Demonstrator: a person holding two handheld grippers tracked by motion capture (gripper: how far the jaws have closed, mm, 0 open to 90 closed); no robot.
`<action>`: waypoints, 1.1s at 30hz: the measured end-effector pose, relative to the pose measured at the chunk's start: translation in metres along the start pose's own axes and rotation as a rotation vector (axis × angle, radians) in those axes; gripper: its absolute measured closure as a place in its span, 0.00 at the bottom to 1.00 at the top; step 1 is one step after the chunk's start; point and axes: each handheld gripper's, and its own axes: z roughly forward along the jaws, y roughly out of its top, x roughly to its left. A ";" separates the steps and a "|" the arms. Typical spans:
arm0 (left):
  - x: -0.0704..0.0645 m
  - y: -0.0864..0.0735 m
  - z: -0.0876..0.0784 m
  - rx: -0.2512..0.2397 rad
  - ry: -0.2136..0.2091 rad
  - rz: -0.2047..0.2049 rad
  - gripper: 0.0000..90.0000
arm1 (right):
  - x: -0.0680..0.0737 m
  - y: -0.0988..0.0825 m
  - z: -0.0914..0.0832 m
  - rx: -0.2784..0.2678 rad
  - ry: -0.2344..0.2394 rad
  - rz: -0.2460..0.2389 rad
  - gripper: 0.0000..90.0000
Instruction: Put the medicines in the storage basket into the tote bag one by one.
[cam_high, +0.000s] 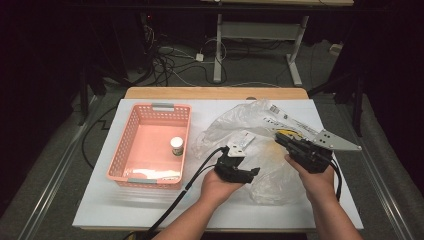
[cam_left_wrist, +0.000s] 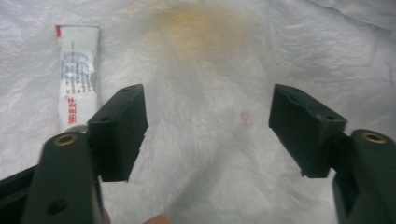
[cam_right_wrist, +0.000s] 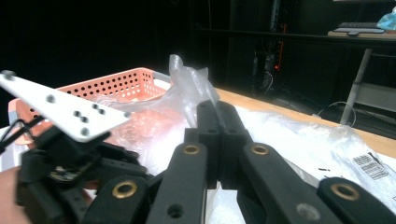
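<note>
Two hand-held grippers work a crumpled clear plastic bag (cam_high: 260, 150) lying on the white tabletop (cam_high: 150, 205), right of centre in the high view.

Left hand-held gripper (cam_high: 235, 162): released. In the left gripper view its jaws stand wide apart w/ nothing btwn them, hovering just over the bag's wrinkled film (cam_left_wrist: 205, 93). No pad contact on the film that I can see. A small white tube w/ blue print & a red end (cam_left_wrist: 77, 74) lies flat at the upper left of that view, just beyond the left jaw; whether it is inside the bag or on top, can't tell. In the high view the same tube (cam_high: 244, 139) sits just ahead of this gripper.

Right hand-held gripper (cam_high: 287, 141): clenched. In the right gripper view (cam_right_wrist: 217, 116) the jaws are pressed together, and a peak of bag film (cam_right_wrist: 189, 79) rises right at the tips; appears pinched, though the contact point itself is hidden by the jaws. A white barcode label (cam_right_wrist: 371, 164) shows on the bag at right.

Pink perforated basket (cam_high: 150, 107) stands left of the bag, near but apart. Inside it: a small white bottle w/ white cap (cam_high: 176, 146), upright, by the right wall.
</note>
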 end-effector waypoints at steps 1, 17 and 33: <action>-0.002 -0.001 -0.003 -0.005 -0.006 0.006 0.30 | 0.000 0.000 0.000 -0.003 0.000 -0.001 1.00; -0.012 -0.025 -0.037 -0.002 0.005 0.023 0.00 | 0.001 0.001 0.000 0.003 -0.003 -0.007 1.00; -0.018 -0.036 -0.081 -0.008 0.007 0.039 0.00 | 0.001 0.002 -0.003 -0.005 -0.016 -0.006 1.00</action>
